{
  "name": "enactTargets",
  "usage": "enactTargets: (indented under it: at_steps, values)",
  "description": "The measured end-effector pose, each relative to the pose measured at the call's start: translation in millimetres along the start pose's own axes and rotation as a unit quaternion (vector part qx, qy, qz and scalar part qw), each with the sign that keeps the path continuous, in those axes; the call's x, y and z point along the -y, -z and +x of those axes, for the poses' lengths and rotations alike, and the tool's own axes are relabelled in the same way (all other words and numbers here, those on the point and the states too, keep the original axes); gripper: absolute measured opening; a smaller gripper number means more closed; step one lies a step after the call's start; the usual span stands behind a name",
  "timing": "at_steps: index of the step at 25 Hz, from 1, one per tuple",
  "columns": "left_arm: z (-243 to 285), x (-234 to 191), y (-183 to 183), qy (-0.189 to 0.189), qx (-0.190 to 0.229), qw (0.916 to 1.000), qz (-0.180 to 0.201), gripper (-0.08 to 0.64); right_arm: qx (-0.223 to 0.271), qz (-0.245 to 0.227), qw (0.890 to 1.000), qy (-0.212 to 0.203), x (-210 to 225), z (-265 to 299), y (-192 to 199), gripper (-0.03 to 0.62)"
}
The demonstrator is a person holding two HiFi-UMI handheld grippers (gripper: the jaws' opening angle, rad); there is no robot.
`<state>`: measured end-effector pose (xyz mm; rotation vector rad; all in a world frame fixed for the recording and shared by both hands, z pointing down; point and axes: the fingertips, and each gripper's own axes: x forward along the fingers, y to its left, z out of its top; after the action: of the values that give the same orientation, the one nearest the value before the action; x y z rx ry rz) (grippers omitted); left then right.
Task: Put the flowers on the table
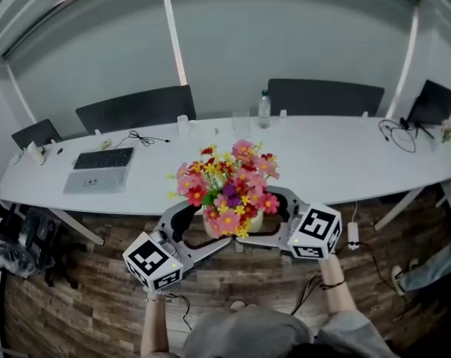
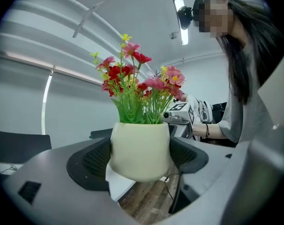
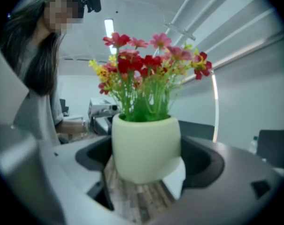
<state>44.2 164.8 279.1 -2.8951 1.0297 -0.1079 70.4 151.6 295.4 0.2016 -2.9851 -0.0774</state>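
Note:
A cream pot (image 1: pixel 252 221) of pink, red and yellow flowers (image 1: pixel 229 179) hangs in the air over the wooden floor, just in front of the near edge of the long white table (image 1: pixel 337 162). My left gripper (image 1: pixel 205 230) grips the pot from the left and my right gripper (image 1: pixel 267 218) from the right. In the left gripper view the pot (image 2: pixel 140 149) fills the gap between the dark pads (image 2: pixel 95 159), with the flowers (image 2: pixel 137 86) above. The right gripper view shows the same pot (image 3: pixel 146 146) pressed between that gripper's pads (image 3: pixel 203 161).
On the table lie a laptop (image 1: pixel 100 170) at the left, a water bottle (image 1: pixel 264 110) and a glass (image 1: pixel 241 122) at the back, and cables (image 1: pixel 397 135) at the right. Dark chairs (image 1: pixel 136 107) stand behind it. A power strip (image 1: pixel 352 234) lies on the floor.

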Motion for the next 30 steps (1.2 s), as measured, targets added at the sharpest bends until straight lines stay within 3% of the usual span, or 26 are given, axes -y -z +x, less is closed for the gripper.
enactTargets:
  at_steps: [19, 25, 30]
  values:
    - [-8.7, -13.4, 15.8, -0.055, 0.013, 0.9981, -0.025, 0.405, 0.001, -0.007, 0.999, -0.05, 5.8, 19.0, 10.0, 0.449]
    - [-15.9, -39.0, 22.1, -0.066, 0.014, 0.9973, -0.029, 0.405, -0.001, -0.004, 0.998, -0.061, 18.5, 43.3, 11.6, 0.449]
    - [-0.5, -99.4, 26.7, -0.07, -0.002, 0.9967, -0.039, 0.405, -0.012, -0.001, 0.998, -0.066, 70.4, 77.5, 8.8, 0.449]
